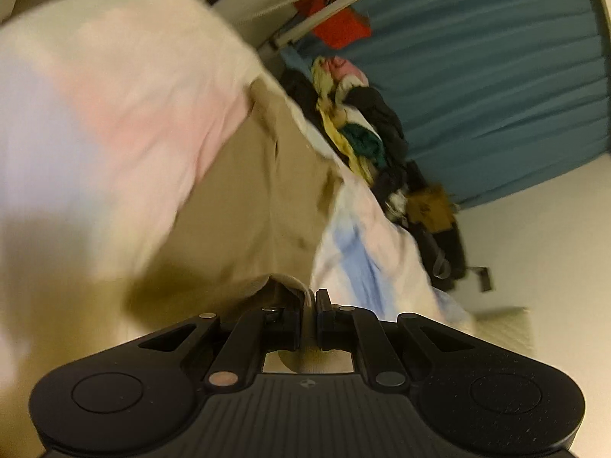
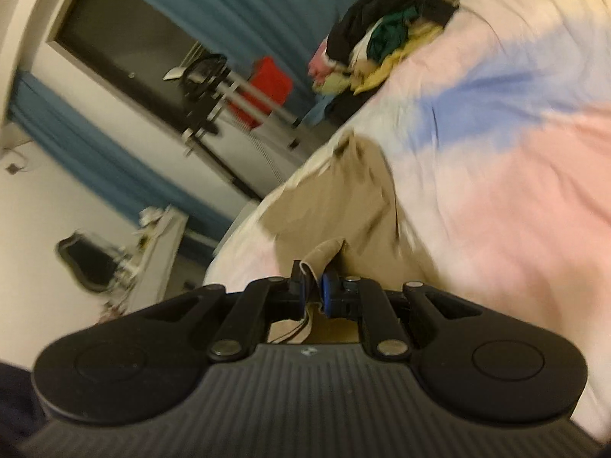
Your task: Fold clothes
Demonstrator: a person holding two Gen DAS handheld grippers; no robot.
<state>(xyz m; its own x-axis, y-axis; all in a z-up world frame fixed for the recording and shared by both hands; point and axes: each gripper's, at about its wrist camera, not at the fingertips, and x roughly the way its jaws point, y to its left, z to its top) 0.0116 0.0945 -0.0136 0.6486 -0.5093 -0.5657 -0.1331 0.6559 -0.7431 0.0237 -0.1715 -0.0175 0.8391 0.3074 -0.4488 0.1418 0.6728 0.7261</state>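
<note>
A tan garment (image 1: 263, 206) hangs stretched over the bed. My left gripper (image 1: 310, 299) is shut on one edge of it, with cloth pinched between the fingers. The same tan garment (image 2: 343, 206) shows in the right wrist view, where my right gripper (image 2: 314, 282) is shut on another edge, a fold of cloth sticking up between the fingers. Both views are blurred and tilted.
A bedspread in pink, white and blue (image 2: 496, 122) covers the bed. A pile of mixed clothes (image 1: 355, 122) lies at its far side, also in the right wrist view (image 2: 382, 38). Teal curtains (image 1: 496, 76), a red item on a rack (image 2: 267, 87) and a white dresser (image 2: 152, 252) stand around.
</note>
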